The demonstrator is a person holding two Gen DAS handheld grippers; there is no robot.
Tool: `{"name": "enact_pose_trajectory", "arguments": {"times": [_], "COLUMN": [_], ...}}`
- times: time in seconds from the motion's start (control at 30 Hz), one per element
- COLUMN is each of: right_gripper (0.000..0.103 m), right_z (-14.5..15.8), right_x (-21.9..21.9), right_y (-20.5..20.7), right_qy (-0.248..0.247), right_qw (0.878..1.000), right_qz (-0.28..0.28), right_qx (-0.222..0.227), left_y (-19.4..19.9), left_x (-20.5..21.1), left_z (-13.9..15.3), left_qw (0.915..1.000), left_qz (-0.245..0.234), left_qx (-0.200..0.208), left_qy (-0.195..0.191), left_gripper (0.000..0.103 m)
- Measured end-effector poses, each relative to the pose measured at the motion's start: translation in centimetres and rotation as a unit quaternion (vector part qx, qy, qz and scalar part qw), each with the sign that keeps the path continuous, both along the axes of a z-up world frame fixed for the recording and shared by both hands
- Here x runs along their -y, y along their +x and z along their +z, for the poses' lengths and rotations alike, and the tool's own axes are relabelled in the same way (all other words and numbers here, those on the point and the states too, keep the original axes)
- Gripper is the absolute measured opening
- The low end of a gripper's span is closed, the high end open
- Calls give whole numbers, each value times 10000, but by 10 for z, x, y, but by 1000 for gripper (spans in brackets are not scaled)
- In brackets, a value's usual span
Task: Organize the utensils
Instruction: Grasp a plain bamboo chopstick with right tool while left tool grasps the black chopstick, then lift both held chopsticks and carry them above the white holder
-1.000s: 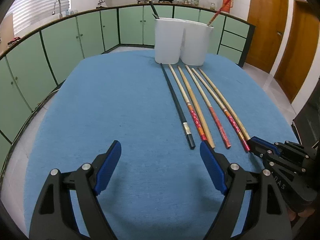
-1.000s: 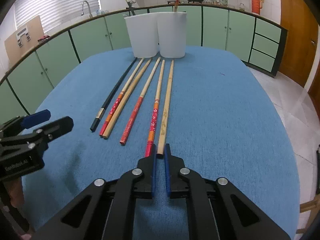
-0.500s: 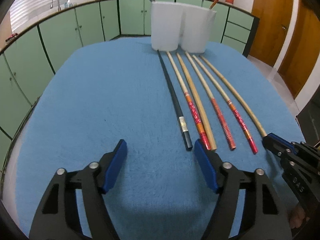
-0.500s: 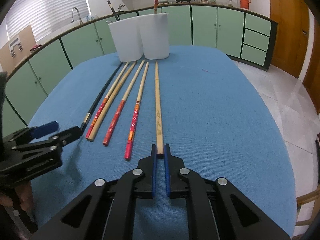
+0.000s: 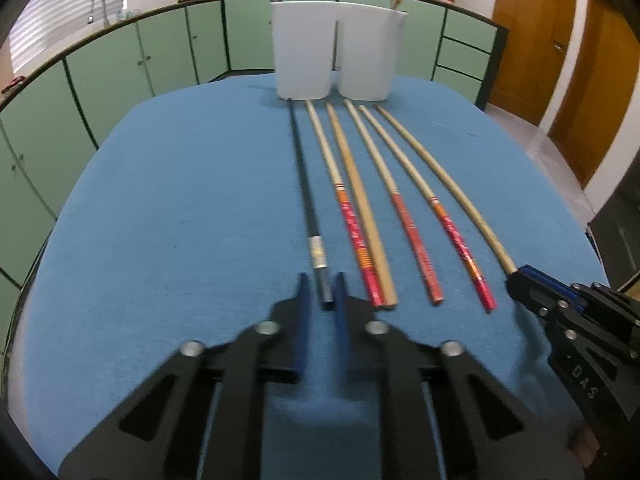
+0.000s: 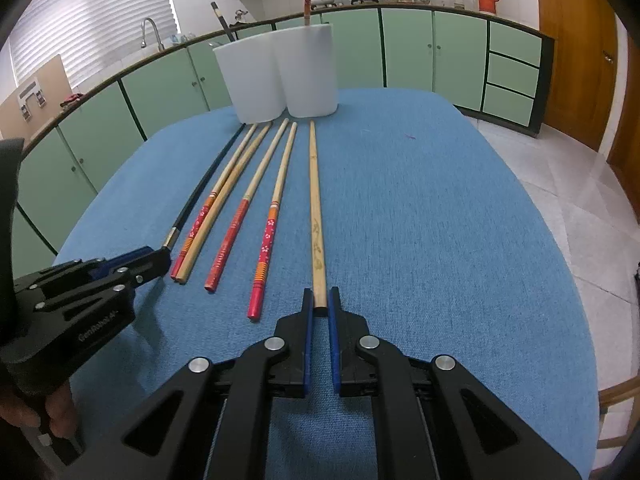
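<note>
Six chopsticks lie side by side on the blue-covered bench (image 5: pixel 168 208), all running toward two white cups (image 5: pixel 338 50) at its far edge. One is a black chopstick (image 5: pixel 305 184) with a silver band near its thick end. Three are pale wood with red patterned ends (image 5: pixel 412 236). Two are plain wood: one (image 5: pixel 366 216) touches a red-ended one, and the other is the outermost plain chopstick (image 6: pixel 316 208), with a faint drawing on it. Each cup already holds one stick: a dark one in the left cup, a red-topped one in the right.

A second ago the left hand-held gripper (image 5: pixel 320 294) stood wide apart, short of the sticks. Now its jaws have just closed, and the thick end of the black chopstick sits between the blue pads, which look pressed on it, though the view is blurred. The right hand-held gripper (image 6: pixel 320 306) was already pinching the thick end of the outermost plain chopstick then and pinches it the same way now. That stick has swung away from its red-ended neighbour, leaving a clear gap. The other four sticks lie as before.
</note>
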State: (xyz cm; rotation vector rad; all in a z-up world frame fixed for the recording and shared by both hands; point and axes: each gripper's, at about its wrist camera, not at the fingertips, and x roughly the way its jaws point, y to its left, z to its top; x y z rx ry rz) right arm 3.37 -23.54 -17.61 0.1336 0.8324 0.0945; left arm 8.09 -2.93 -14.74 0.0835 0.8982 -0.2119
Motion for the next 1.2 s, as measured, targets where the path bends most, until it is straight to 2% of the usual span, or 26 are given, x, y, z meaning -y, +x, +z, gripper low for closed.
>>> {"name": "enact_pose_trajectory", "arguments": {"times": [0.2,0.4,0.53,0.87,1.03,1.2], "right_gripper": [7,7,7,7,7,7], "right_z": [3,25,49,125,152,172], "right_x": [-2,1,6,22,29,34], "right_y": [-3,-13,-18,-22,-13,-1], "right_qy": [-61,-223,-272,-228,27,192], "right_qw": [10000,9992,9978,9881,9844,9826], "right_qz": [21,59,38,-16,22,82], "right_qx": [40,325,611,1521,1760,1844], "left_y": [-4,-20,-28,-28,-18,-11], "left_x": [-6,-15,-20,-30,-35,-36], "left_z": [6,35,64,145,173,186], "left_qw": [9999,9994,9972,9861,9813,9791], "left_qz": [50,17,36,95,112,104], "left_qx": [-53,346,733,1646,1867,1925], "left_qy": [-113,54,111,-182,-454,-642], "left_gripper": [6,6,6,6,6,6]}}
